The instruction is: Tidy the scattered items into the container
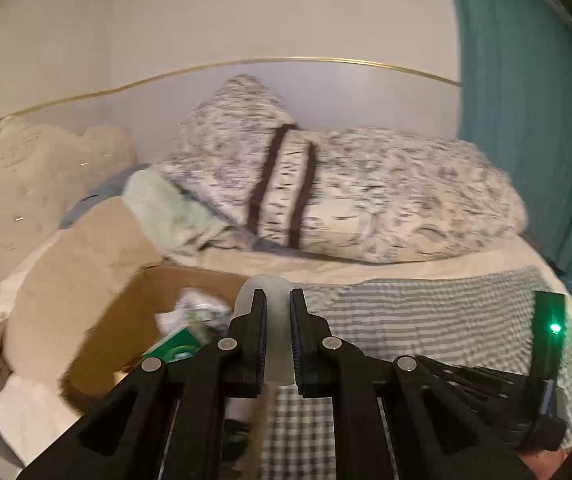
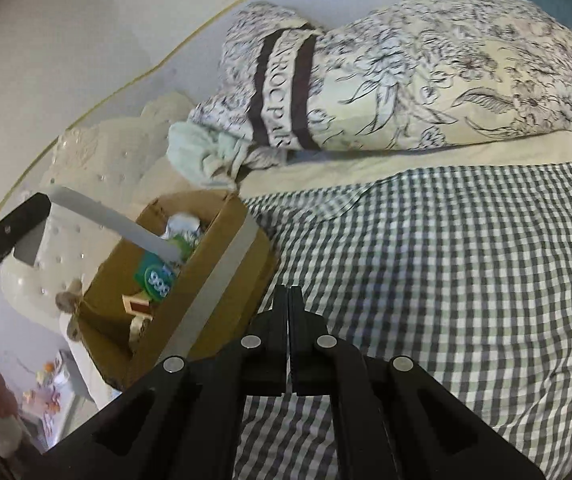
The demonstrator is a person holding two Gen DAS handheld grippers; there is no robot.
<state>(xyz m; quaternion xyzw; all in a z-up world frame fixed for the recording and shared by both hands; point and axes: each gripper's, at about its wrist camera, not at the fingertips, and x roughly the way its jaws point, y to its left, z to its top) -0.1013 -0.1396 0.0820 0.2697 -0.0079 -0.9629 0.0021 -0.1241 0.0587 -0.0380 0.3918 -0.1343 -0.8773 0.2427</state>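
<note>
On the bed (image 2: pixel 466 264), at the left edge of the checked cover, an open cardboard box (image 2: pixel 221 276) is seen, with a green packet (image 2: pixel 153 276), crumpled white wrapping (image 2: pixel 183 226) and other small items lying inside. The left claw (image 1: pixel 277 336) is clamped on a pale translucent cylinder (image 1: pixel 263 292), held just right of the box's near wall, the box (image 1: pixel 125 320) lying to its left. The right claw (image 2: pixel 288 336) is shut with nothing between its fingers, just beside the box's right wall, above the cover; a floral pillow (image 2: pixel 426 76) lies at the far side.
</note>
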